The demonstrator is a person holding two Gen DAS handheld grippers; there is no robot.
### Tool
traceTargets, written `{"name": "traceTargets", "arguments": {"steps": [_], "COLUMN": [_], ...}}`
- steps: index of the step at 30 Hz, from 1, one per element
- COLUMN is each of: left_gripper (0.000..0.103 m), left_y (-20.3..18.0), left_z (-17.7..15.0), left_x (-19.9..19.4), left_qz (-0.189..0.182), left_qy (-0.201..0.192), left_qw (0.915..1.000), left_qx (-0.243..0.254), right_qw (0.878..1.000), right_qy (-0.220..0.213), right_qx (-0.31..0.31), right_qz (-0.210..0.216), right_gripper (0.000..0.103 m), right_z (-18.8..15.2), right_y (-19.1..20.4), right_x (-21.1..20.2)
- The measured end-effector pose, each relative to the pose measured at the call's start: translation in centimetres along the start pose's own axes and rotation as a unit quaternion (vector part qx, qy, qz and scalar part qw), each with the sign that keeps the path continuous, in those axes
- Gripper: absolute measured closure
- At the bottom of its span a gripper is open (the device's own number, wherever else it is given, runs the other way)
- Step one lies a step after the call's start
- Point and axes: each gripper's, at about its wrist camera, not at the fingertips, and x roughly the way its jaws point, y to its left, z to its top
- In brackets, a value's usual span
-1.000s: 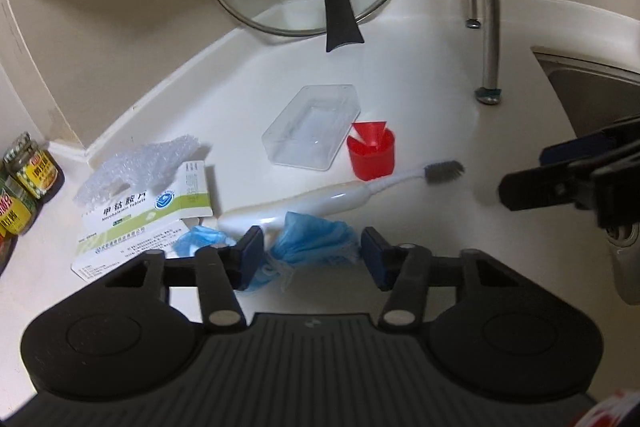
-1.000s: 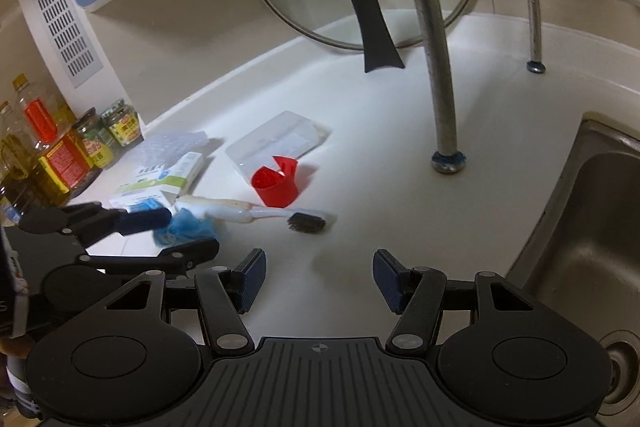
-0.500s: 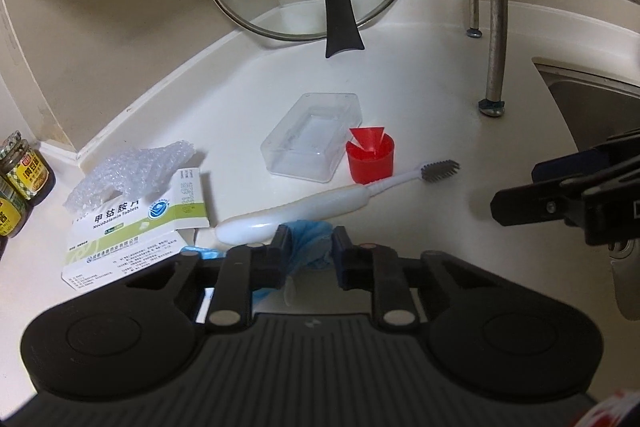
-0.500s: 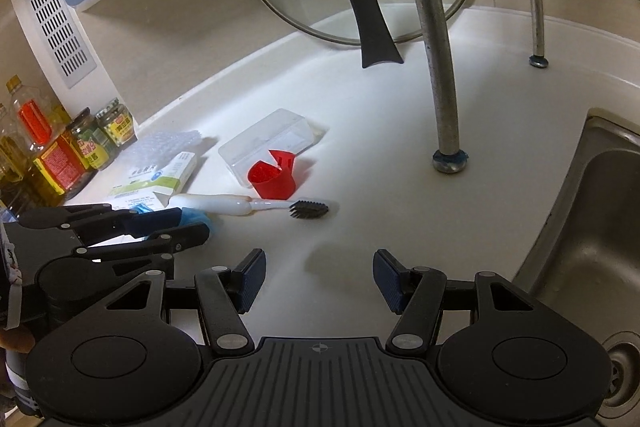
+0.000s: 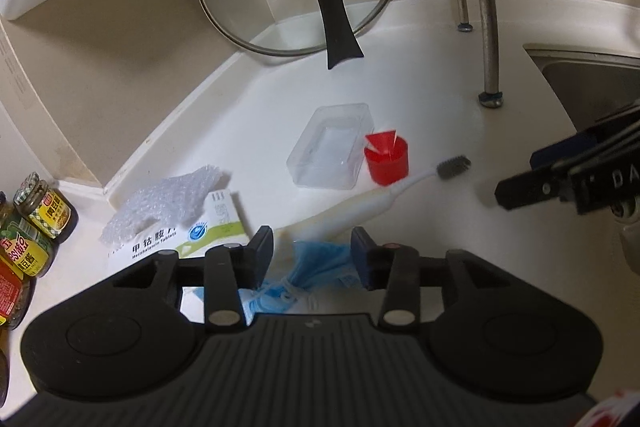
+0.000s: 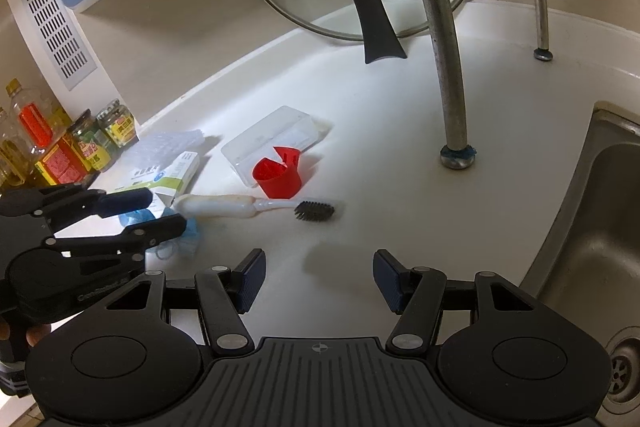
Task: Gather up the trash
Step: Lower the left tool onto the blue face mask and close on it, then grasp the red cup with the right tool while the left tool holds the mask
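Trash pickup is at the grab: our left gripper (image 5: 312, 253) straddles the crumpled blue mask (image 5: 310, 273) on the counter (image 5: 420, 99), jaws opening, pads clear. Next we must close squarely on it. Our right gripper (image 6: 318, 277) hovers half open, empty.

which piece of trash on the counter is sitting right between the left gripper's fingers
The crumpled blue mask, alone between the opening jaws of the left gripper. The toothbrush, medicine box and bubble wrap lie beyond its fingertips.
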Motion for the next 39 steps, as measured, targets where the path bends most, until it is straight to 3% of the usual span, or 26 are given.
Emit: {"name": "traceTargets", "arguments": {"steps": [8,16,19,21,30,39], "left_gripper": [0.052,0.053,0.055,0.069,0.090,0.092], "left_y": [1.7,2.2,2.1,2.1,2.4,4.8], "left_z": [-1.1,-1.9,-1.7,-1.5,-1.2,-0.7], "left_x": [-1.8,-0.3,0.9,1.7,2.0,-0.6], "left_qz": [-0.020,-0.004,-0.005,-0.003,0.011,0.020], "left_qy": [-0.007,0.017,0.027,0.034,0.026,0.009], "left_qw": [0.9998,0.9997,0.9995,0.9994,0.9995,0.9937], "left_qx": [-0.004,0.015,0.013,0.009,-0.014,-0.110], "right_qw": [1.000,1.000,1.000,1.000,1.000,0.999], "right_qy": [0.001,0.005,0.005,0.004,-0.001,-0.027], "right_qx": [0.008,0.015,0.014,0.014,0.002,-0.045], "right_qz": [-0.006,-0.004,-0.005,-0.006,-0.009,0.002], "right_gripper": [0.043,0.043,0.043,0.043,0.043,0.043], "right_z": [-0.1,-0.3,-0.2,-0.2,-0.2,1.7], "right_y": [-0.3,-0.3,-0.2,-0.2,0.0,1.3], "right_x": [-0.2,-0.1,0.0,0.0,0.0,1.4]}}
